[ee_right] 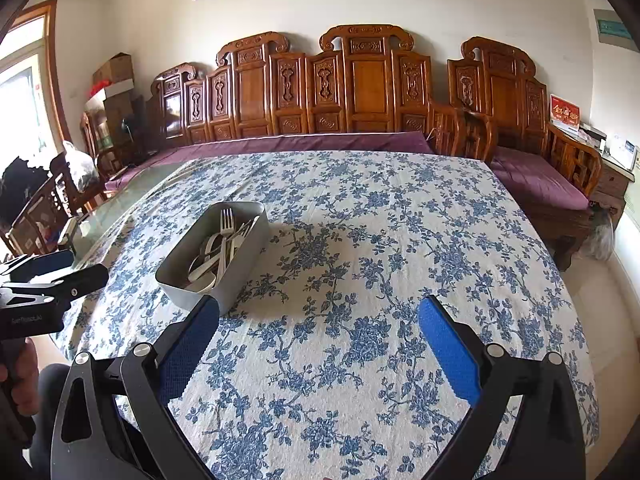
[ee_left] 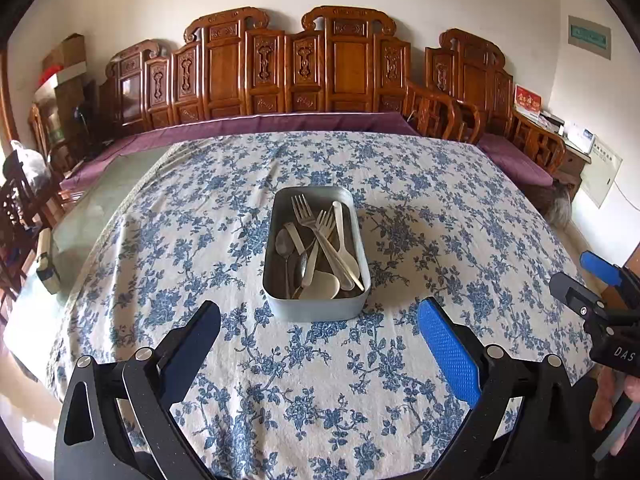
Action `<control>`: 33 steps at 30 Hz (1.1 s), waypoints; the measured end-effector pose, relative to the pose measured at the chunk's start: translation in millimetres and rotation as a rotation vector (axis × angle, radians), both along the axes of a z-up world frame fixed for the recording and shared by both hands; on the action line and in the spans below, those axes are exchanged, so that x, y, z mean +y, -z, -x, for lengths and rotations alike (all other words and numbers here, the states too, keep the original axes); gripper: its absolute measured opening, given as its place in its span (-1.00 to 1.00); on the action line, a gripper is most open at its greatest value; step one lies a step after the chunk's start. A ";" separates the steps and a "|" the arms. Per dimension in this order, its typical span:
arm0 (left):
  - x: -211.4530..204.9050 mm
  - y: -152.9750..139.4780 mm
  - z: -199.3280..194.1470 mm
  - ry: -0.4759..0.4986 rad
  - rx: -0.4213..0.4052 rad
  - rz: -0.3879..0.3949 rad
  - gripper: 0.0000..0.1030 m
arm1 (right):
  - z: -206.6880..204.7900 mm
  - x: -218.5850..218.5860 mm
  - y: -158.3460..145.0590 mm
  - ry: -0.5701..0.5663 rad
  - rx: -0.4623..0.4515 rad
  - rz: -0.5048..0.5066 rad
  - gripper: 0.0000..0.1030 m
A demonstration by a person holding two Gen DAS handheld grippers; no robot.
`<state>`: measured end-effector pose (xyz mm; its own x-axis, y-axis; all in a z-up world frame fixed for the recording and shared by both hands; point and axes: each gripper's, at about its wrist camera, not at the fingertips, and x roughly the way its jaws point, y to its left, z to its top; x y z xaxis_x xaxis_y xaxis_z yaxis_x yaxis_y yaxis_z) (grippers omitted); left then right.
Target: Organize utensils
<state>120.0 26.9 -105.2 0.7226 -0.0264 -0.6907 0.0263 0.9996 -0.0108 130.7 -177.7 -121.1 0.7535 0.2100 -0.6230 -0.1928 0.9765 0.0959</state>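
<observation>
Two grippers are in your hands, and both stand with their fingers spread wide and nothing between them. The left gripper [ee_left: 318,332] hovers just short of the near end of the grey rectangular metal tin [ee_left: 316,304]; the right gripper [ee_right: 318,332] hovers to the right of the tin, over bare cloth.

All visible utensils lie inside the tin in a loose, crossed heap: two steel forks [ee_left: 310,216], several cream plastic spoons [ee_left: 344,248] and a dull metal spoon [ee_left: 283,242]. No utensil is visible on the cloth outside the tin. This layout fits either a heap awaiting sorting or a finished collection into the tin; the views do not settle which.

Hazards from this position:
- Crossed handles. Lifting one piece is likely to drag or flip its neighbours, because forks and spoons overlap.
- Light tin. A sideways push from a finger may slide it on the cloth.
- Thin, smooth handles. A pinch near one end may let the piece pivot and drop.
- Loose cloth. The blue-and-white floral tablecloth [ee_left: 440,220] is wrinkled and can bunch under a dragged finger.

Beyond the tin, a carved wooden bench with purple cushions [ee_right: 360,92] lines the white wall. Left of the tin, the cloth ends and a glass tabletop [ee_left: 100,208] is exposed.
</observation>
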 end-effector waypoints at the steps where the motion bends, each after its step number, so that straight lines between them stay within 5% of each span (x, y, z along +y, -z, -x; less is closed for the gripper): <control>1: -0.8 -2.7 2.0 -0.001 -0.004 -0.001 0.85 | 3.4 -0.5 -2.7 0.004 -0.005 0.001 0.95; 9: -7.4 -36.6 24.1 -0.001 -0.069 0.005 0.85 | 24.8 -1.5 -30.7 0.020 -0.063 0.002 0.95; 23: -22.0 -117.1 68.4 0.006 -0.246 -0.006 0.85 | 73.4 -7.0 -123.9 0.025 -0.287 -0.034 0.95; 33: -27.5 -143.6 92.6 0.008 -0.323 -0.008 0.85 | 92.6 -8.1 -147.8 0.024 -0.343 -0.047 0.95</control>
